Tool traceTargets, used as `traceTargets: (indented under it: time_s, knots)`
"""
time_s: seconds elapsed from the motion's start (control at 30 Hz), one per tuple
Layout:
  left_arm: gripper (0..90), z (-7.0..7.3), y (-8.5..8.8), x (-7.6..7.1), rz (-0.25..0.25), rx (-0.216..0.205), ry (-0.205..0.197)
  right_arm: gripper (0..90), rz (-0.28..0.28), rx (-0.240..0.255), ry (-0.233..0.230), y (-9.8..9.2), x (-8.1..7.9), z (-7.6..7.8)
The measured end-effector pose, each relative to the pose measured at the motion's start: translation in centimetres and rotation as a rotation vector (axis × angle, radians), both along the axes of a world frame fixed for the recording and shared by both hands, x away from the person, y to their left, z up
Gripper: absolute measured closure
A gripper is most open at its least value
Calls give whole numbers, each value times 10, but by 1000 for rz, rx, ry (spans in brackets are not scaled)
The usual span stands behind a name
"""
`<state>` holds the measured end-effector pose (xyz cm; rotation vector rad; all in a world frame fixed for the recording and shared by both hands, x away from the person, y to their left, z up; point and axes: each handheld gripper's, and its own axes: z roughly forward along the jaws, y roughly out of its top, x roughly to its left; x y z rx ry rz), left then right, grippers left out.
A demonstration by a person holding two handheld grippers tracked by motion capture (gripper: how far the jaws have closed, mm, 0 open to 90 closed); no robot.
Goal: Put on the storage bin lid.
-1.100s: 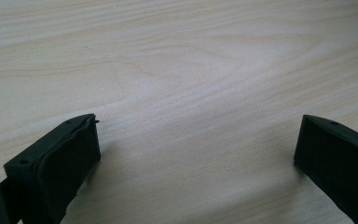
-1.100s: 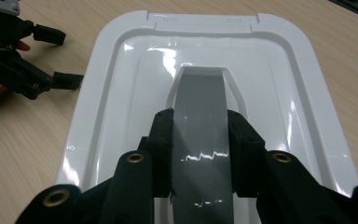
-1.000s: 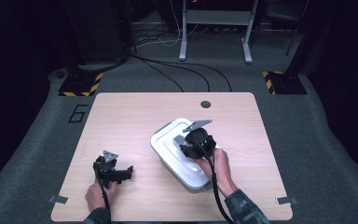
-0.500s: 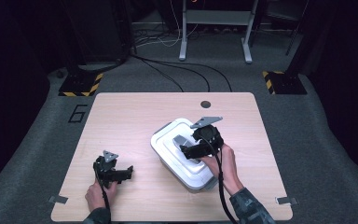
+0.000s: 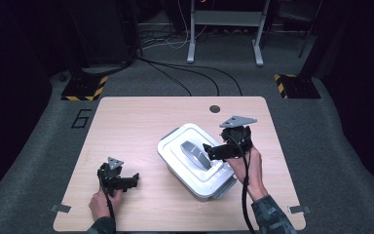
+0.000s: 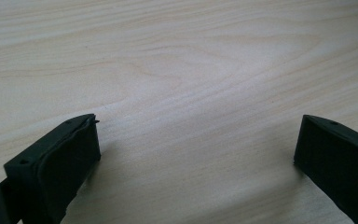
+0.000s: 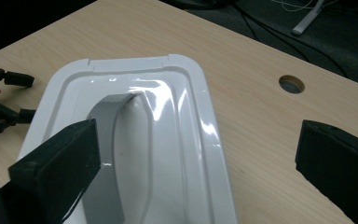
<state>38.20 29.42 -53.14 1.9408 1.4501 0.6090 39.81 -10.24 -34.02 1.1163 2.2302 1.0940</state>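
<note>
The high view shows a light wooden table (image 5: 126, 131) with one white box (image 5: 195, 161) on it, turned a bit crooked. The box is long with round corners, and its shiny white lid (image 7: 168, 140) has one grey handle (image 5: 193, 151) lying flat in a dip down the middle. The lid is on the box. On the left, the left gripper (image 5: 132, 179) rests low by the near edge of the table, well apart from the box. Its jaws are wide open with nothing between them, just bare wood, as the left gripper view shows. On the right, the right gripper (image 5: 209, 150) hangs over the box, and its jaws point at the handle. In the right gripper view the handle (image 7: 107, 154) runs up just beside the left jaw, and the box's right edge lies between the two jaws. The right jaw is out over the wood. One round hole (image 7: 292, 84) in the table sits past the jaws, up and to the right. A second ago the right jaws were pinched shut down on the lid; they have just been opening and now stand wide, holding nothing. That hand has also come up and back toward the right. The left hand has not moved. In all there are two grippers, one box, one lid, one handle and one hole.
</note>
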Motion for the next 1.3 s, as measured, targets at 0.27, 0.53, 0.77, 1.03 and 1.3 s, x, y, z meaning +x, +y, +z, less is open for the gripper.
traceTargets:
  time_s: [0.27, 0.53, 0.77, 1.03, 1.3]
  knots:
    - [0, 0, 0, 0, 0, 0, 0, 0, -74, 26, -2, -28, 3, -2]
    - [0, 0, 0, 0, 0, 0, 0, 0, -143, 44, 3, -57, 9, -13]
    - [0, 0, 0, 0, 0, 0, 0, 0, -244, 44, 9, -88, 13, -29]
    - [0, 0, 0, 0, 0, 0, 0, 0, -316, 18, 71, -114, 19, -66]
    - [0, 0, 0, 0, 1, 0, -1, 0, -371, 33, 143, -131, 20, -110]
